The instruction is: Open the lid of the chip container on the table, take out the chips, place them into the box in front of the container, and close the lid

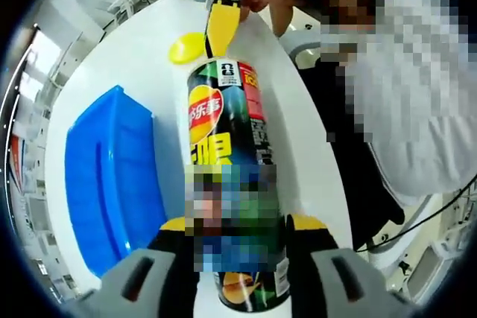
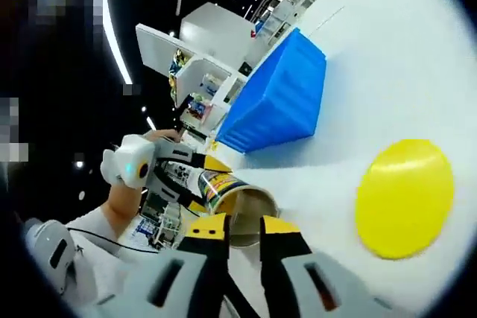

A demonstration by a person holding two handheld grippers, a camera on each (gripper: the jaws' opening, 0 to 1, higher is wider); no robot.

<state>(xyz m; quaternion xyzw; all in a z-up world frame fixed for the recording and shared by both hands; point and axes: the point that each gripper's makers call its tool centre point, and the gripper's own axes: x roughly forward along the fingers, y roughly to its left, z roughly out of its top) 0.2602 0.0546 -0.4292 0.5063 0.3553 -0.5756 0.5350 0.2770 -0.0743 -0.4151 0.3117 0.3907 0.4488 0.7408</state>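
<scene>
The white table (image 1: 141,57) carries a blue box (image 1: 112,184), a yellow lid (image 1: 185,48) lying flat, and the chip container (image 1: 231,147).

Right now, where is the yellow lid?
The lid lies flat on the white table, off the can. In the left gripper view it sits past the can's far end, beside the right gripper.

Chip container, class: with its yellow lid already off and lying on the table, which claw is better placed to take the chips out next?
Right. The left claw is clamped round the chip container, steadying it, while the right claw is at its open mouth.
</scene>
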